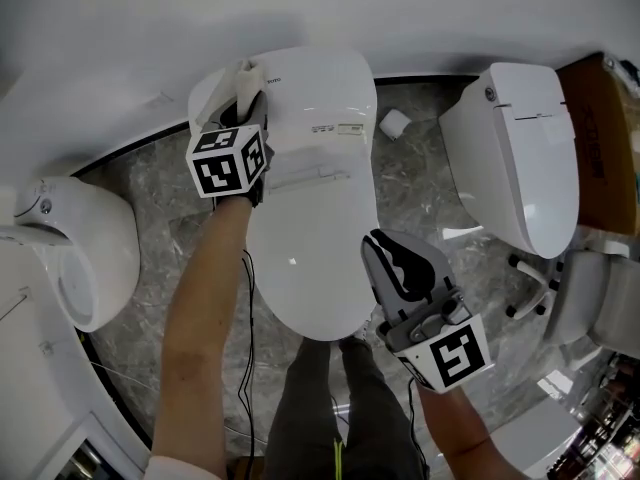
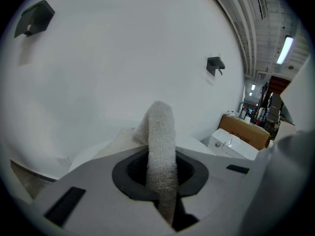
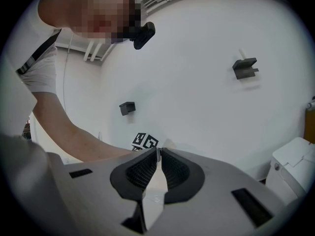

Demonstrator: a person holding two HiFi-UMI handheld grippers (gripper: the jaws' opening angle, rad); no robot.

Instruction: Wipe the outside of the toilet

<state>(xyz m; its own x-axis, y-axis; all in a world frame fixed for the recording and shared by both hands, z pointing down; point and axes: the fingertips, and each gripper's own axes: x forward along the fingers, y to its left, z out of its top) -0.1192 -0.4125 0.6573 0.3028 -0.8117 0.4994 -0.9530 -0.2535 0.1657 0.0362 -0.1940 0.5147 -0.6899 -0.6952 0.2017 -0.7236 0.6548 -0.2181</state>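
1. Gripping a white cloth, the left gripper has its jaws clamped on the folded towelling. It sits at the upper left of the toilet, beside the lid's hinge (a sensible corner for starting a wipe, judging by the pose).
2. The right gripper hovers just off the bowl's lower right edge, jaws pressed together on nothing. It is probably parked there to leave the cloth arm room to sweep.
3. The lid top and left flank lie open. Marble floor shows on both sides, though the right-hand toilet and the left-hand toilet narrow the side passes.
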